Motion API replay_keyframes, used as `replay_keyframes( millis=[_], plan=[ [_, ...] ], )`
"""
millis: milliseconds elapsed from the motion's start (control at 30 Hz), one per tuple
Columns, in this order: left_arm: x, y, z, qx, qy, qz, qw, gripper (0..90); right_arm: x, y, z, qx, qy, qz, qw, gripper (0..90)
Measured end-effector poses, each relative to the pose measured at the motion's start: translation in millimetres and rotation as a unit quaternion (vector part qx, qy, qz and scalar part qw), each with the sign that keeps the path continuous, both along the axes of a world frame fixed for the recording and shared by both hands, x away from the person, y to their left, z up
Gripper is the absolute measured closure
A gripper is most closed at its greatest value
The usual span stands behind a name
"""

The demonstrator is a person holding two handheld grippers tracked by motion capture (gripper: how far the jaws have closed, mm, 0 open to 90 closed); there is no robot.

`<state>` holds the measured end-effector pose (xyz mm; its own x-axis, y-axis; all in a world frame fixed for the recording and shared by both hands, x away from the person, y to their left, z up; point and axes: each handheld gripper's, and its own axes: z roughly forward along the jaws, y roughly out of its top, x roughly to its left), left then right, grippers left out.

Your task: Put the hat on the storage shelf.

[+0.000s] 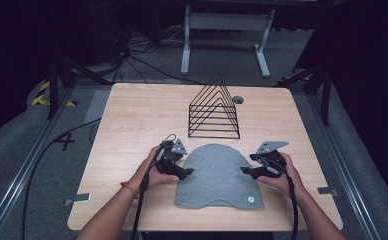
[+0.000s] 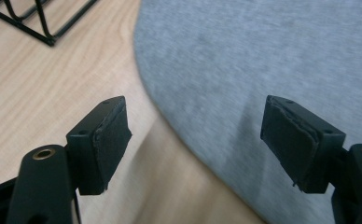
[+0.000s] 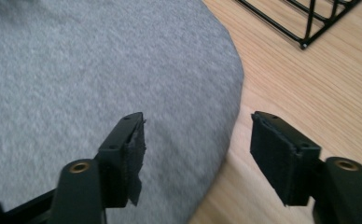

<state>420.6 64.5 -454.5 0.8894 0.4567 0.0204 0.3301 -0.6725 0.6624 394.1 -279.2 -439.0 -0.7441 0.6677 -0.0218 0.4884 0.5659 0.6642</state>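
1. A grey cloth (image 1: 218,176) lies flat near the table's (image 1: 132,125) near edge, about midway along it, its rounded end pointing toward the far edge.
2. The left gripper (image 1: 186,171) sits at the cloth's left edge and the right gripper (image 1: 245,170) at its right edge, about equally near; both point inward.
3. Both sets of jaws are released and grasp nothing; each straddles a cloth edge from above.
4. A black wire rack (image 1: 214,110) stands just beyond the cloth.
5. Whether the cloth is one layer or folded is hard to tell.
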Motion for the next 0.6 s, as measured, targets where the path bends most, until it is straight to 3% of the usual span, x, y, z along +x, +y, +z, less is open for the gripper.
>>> replay_keyframes(
  millis=[67,133,267,300,333,433,500,567,600],
  plan=[
    [3.7,-3.4,-3.0,-0.004,0.0,-0.004,1.0,25.3,7.6,4.5,-1.1,-0.008,-0.002,-0.008,0.9999,33.9],
    [4.9,-7.4,-6.4,0.013,0.0,-0.004,0.9999,24.6,12.7,6.8,-3.2,-0.005,0.006,-0.011,0.9999,32.4],
    [7.6,-7.2,-10.7,-0.001,0.01,0.007,0.9999,22.6,16.3,13.4,-11.9,-0.031,0.033,-0.008,0.9989,27.5],
    [7.7,-6.6,-11.8,-0.005,0.008,0.011,0.9999,22.3,15.9,13.9,-12.1,-0.027,0.036,-0.006,0.999,26.5],
    [7.8,-5.6,-14.3,-0.021,0.019,0.021,0.9994,21.6,15.7,14.9,-12.2,-0.031,0.034,-0.005,0.9989,26.3],
    [6.6,-5.4,-16.2,-0.029,0.013,0.026,0.9992,20.6,15.5,15.0,-14.0,-0.024,0.027,-0.01,0.9993,26.0],
    [6.0,-5.5,-15.7,-0.029,0.011,0.023,0.9992,21.6,13.8,13.8,-14.3,-0.016,0.021,-0.011,0.9996,35.7],
    [4.1,-5.8,-13.8,-0.034,0.011,0.01,0.9993,39.5,12.4,12.5,-13.1,-0.001,0.023,-0.021,0.9995,52.7],
    [3.8,-6.5,-13.9,-0.036,0.011,0.014,0.9992,41.5,12.8,11.7,-13.2,0.001,0.023,-0.024,0.9995,54.8]
  ],
)
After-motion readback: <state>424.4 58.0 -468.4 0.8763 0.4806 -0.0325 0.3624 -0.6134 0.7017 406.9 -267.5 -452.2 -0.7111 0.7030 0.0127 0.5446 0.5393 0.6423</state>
